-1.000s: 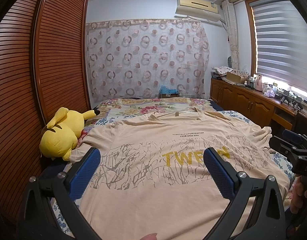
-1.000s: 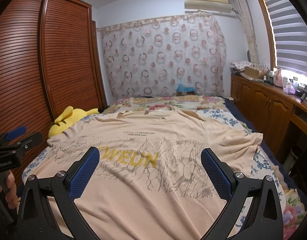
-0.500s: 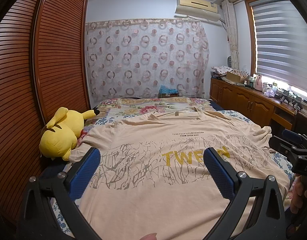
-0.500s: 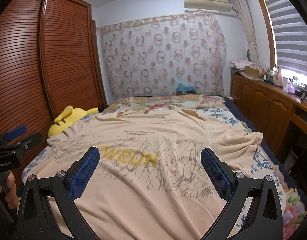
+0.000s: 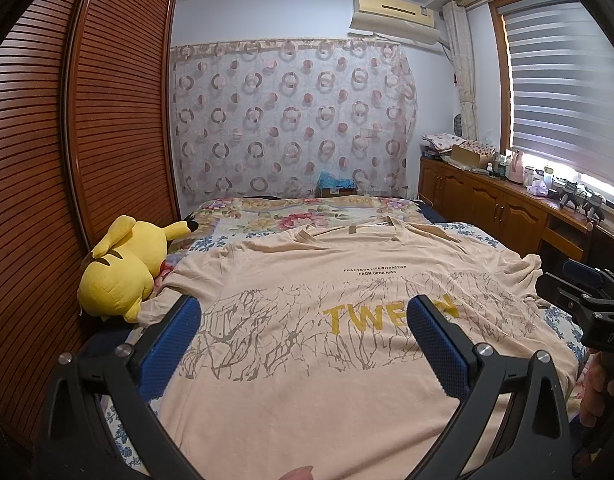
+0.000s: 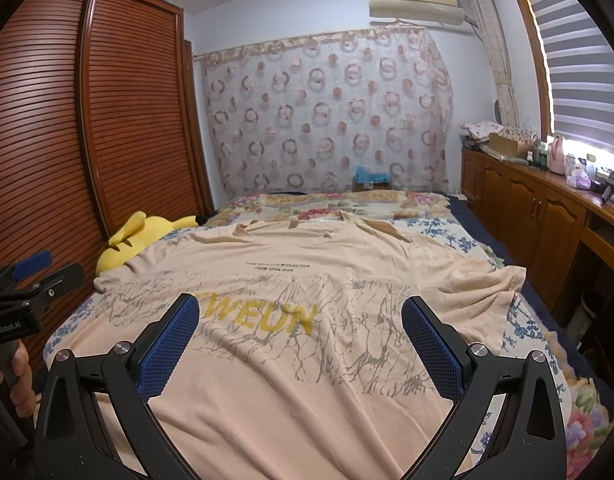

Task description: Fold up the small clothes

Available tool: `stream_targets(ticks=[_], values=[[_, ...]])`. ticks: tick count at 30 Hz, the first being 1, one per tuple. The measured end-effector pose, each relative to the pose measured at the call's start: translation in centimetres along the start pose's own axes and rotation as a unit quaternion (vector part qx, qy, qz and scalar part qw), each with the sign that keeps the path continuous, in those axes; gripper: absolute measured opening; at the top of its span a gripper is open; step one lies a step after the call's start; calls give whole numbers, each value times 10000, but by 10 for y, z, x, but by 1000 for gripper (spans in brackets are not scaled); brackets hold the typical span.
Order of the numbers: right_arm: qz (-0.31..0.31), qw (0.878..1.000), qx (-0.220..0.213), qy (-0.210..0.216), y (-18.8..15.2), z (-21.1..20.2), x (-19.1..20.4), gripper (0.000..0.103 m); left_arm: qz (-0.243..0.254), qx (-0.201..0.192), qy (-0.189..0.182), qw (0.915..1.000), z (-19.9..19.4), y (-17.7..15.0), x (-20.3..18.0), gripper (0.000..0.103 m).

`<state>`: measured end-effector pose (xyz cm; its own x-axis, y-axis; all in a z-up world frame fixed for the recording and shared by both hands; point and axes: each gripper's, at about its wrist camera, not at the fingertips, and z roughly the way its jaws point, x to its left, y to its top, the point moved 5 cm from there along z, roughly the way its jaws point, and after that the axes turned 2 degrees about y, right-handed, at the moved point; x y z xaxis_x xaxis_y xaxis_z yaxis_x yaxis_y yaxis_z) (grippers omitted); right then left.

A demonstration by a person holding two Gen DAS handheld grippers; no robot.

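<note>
Spread flat and face up across the bed, collar toward the far end: a peach T-shirt, unfolded, its right sleeve rumpled near the bed's edge. Held above the near hem, both pairs of tongs, left tongs and right tongs, each released with blue pads wide apart and nothing between them. Seen from the left wrist, the right tongs' black body at the right rim; from the right wrist, the left one at the left rim, gripped by a hand.

Lying on the bed's left side, touching the shirt's left sleeve: a yellow plush toy. Behind it, a slatted wooden wardrobe. At the far wall, a curtain with ring patterns and an air conditioner above. Along the right, a wooden surface crowded with boxes and bottles under a blinded window.

Readable on the shirt: "TWEUN" in yellow, above it 2 small lines, the second "FROM UPON HIGH". On the left tongs' body: "GenRobot.AI".
</note>
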<state>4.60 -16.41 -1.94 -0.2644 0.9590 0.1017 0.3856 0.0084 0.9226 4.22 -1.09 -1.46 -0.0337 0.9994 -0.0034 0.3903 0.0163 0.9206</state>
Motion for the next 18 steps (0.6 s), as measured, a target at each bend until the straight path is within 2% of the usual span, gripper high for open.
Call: stream_targets(ticks=[18], values=[[5,10000,3,-3,3,3,-1,103,14,44,20,10000,-2,3,-3,103]])
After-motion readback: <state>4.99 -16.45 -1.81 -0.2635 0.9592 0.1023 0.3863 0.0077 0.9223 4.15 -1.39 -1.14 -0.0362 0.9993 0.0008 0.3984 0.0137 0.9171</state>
